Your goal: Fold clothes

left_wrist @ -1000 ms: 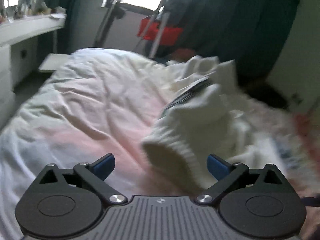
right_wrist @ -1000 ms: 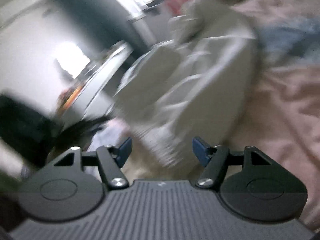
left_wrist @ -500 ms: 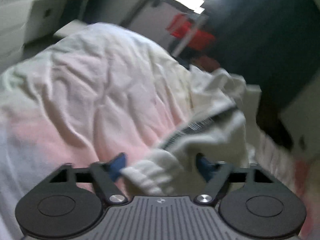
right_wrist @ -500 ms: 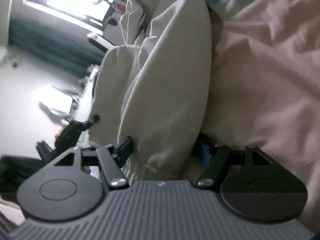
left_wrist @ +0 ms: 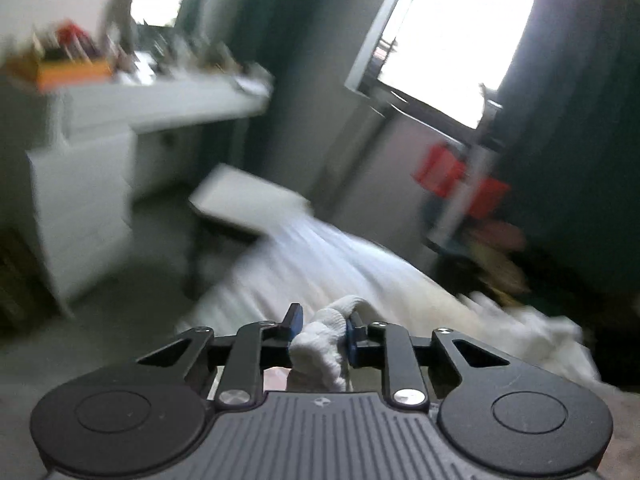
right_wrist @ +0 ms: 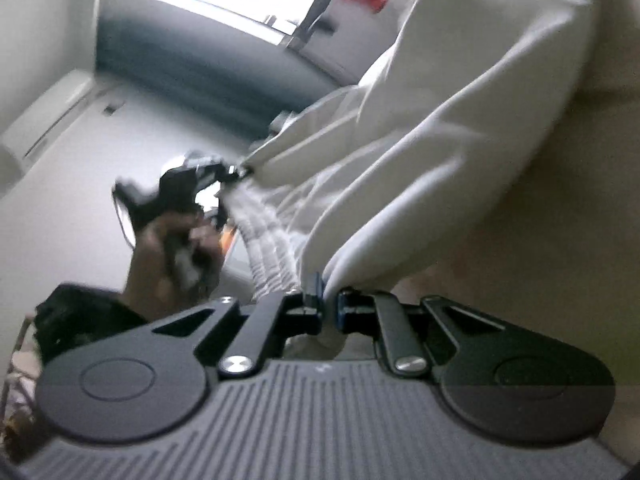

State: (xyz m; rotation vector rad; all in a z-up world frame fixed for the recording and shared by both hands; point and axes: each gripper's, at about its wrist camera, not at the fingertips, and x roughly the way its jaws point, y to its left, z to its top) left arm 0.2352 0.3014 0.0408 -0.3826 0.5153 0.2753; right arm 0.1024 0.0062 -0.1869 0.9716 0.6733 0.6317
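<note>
A cream-white sweatshirt [right_wrist: 420, 128] with a ribbed hem is stretched between both grippers above the bed. My left gripper [left_wrist: 322, 326] is shut on a bunched ribbed edge of the sweatshirt [left_wrist: 324, 344] and is lifted, pointing toward the window. My right gripper [right_wrist: 329, 306] is shut on another edge of the same garment, which hangs up and to the right from the jaws. In the right wrist view the left gripper [right_wrist: 208, 180] and the hand holding it show at the far end of the hem.
A bed with a pale pink-white cover [left_wrist: 360, 264] lies below. A white desk with drawers [left_wrist: 104, 152] stands at the left, a small white table [left_wrist: 244, 196] beside the bed. A bright window [left_wrist: 452, 40], dark curtains and a red item [left_wrist: 452, 176] are behind.
Both grippers closed on the sweatshirt's edge and lifted it off the bed. The left wrist view swung up from the bed toward the desk and window.
</note>
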